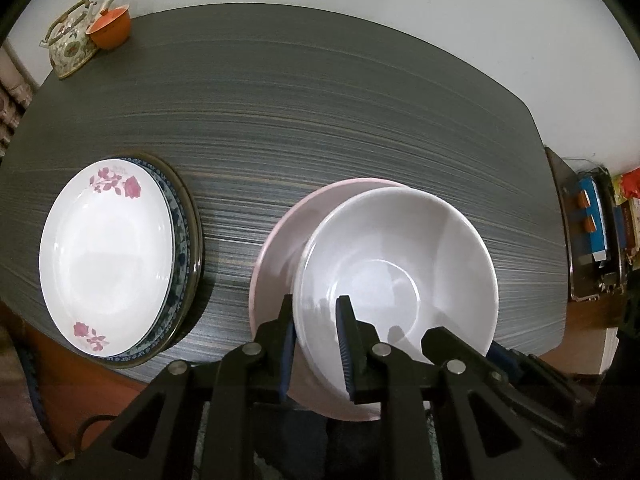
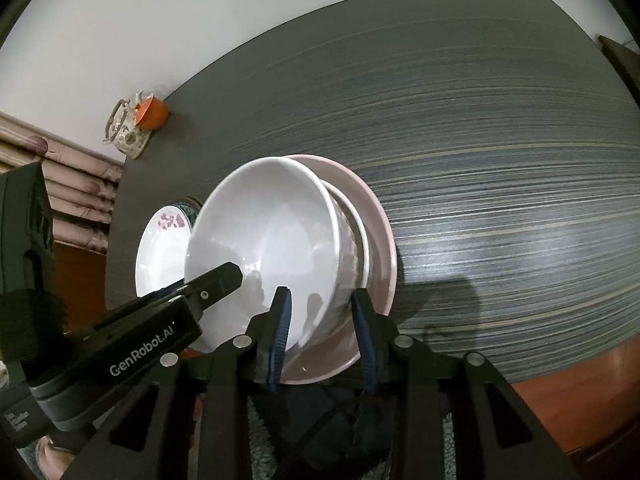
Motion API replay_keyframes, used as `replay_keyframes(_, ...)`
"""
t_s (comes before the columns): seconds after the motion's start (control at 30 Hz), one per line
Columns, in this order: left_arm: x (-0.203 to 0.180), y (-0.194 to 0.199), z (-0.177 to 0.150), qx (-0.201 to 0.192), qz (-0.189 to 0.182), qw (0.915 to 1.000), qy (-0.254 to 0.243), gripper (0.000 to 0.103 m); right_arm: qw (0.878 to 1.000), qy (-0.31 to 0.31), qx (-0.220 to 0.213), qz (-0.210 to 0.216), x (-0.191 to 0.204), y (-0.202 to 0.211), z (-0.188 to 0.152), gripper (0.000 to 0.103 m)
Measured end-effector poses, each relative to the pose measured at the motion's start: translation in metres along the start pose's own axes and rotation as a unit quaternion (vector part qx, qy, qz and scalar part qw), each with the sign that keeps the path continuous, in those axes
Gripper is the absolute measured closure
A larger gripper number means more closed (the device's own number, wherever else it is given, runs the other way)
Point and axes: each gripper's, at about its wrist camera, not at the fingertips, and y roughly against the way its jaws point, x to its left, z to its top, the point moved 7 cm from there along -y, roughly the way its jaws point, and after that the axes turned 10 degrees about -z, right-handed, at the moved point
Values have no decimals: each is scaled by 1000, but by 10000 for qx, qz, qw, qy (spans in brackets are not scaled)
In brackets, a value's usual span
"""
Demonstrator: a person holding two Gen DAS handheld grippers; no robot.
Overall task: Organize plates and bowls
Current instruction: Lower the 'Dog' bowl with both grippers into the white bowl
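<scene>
1. Both hand-held grippers straddle the rim of the same white bowl (image 1: pixel 396 276). The left hand-held gripper (image 1: pixel 316 344) has one blue-padded finger outside the near rim and one inside, apparently clamped on it. The right hand-held gripper (image 2: pixel 322 334) brackets the rim at lower centre of its own view, but a gap shows beside the outer pad, so I cannot tell whether it is gripping.
2. That bowl sits tilted in a shallower white dish (image 2: pixel 360 224), itself nested in a pink plate (image 1: pixel 276 248), at lower centre of both views near the bench's (image 1: pixel 360 100) near edge.
3. Risk: with only thin rim pinches, the glazed bowl could slip or swing if the two grippers pull unevenly.
4. Risk: lifting at a tilt may drag the nested dish or the pink plate towards the edge, since the plate already overhangs it in the right wrist view.
5. Risk: the two grippers are close together and could knock each other.
6. Further out, a rose-patterned plate (image 1: pixel 108 256) tops a stack at mid-left; swinging the bowl leftwards too low could clip it.
7. A teapot (image 1: pixel 70 46) and orange cup (image 1: pixel 110 28) sit at the upper left, well apart.
</scene>
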Motion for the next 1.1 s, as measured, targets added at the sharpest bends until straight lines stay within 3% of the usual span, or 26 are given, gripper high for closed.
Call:
replay_keyframes(0.63,-2,4,-2,-83,-83,9999,-105,74,10000,25,-33,16,-1,2,-4,70)
replay_keyframes(0.97,-3,19,1,-444,-213,9986,-197,67,10000,47,-28,37,-1,2,-6,66)
replay_keyframes(1.1,1,25,0,-595,-340,9974,-203,59,10000,44,-26,68,-1,2,-8,65)
